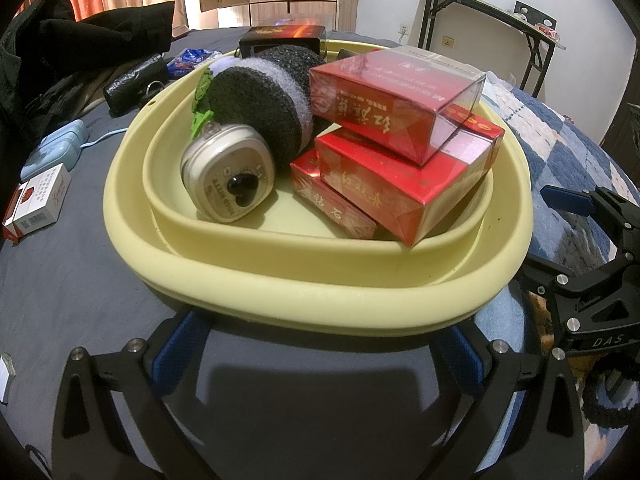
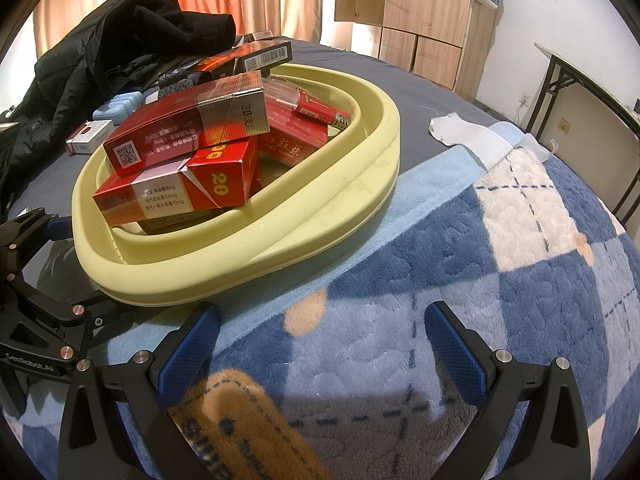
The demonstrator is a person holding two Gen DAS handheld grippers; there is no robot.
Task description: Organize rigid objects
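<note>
bed: dark grey sheet (image 1: 72, 280) w/ blue checked blanket (image 2: 460, 260) over its right part; basin sits across the edge of both.
basin: pale yellow (image 1: 280, 280), just ahead of the left gripper (image 1: 320, 344), its near rim above the gap btw the fingers, not pinched. In right wrist view basin (image 2: 320, 216) is up-left of the right gripper (image 2: 320, 328), apart from it.
jacket: black (image 2: 100, 40), heaped at far left of bed.
red boxes: stacked in right half of basin (image 1: 400, 188); top one in clear wrap (image 1: 400, 100). Print is Chinese; right wrist view reads "28" (image 2: 220, 180), "10mg", QR code.
roll: black/lilac knit roll (image 1: 272, 96) lying in basin behind tin.
tin: silver, rounded (image 1: 228, 176), tilted against roll, black heart on face (text too small to read).
white pack: (image 1: 36, 204) on sheet left of basin, outside it.
lighter: red (image 2: 316, 110), on boxes, right wrist view only.
left jaws: spread wide, nothing held.
right jaws: spread wide over blanket, nothing held.
writing on rigs: "DAS", "GenRobot.AI".
</note>
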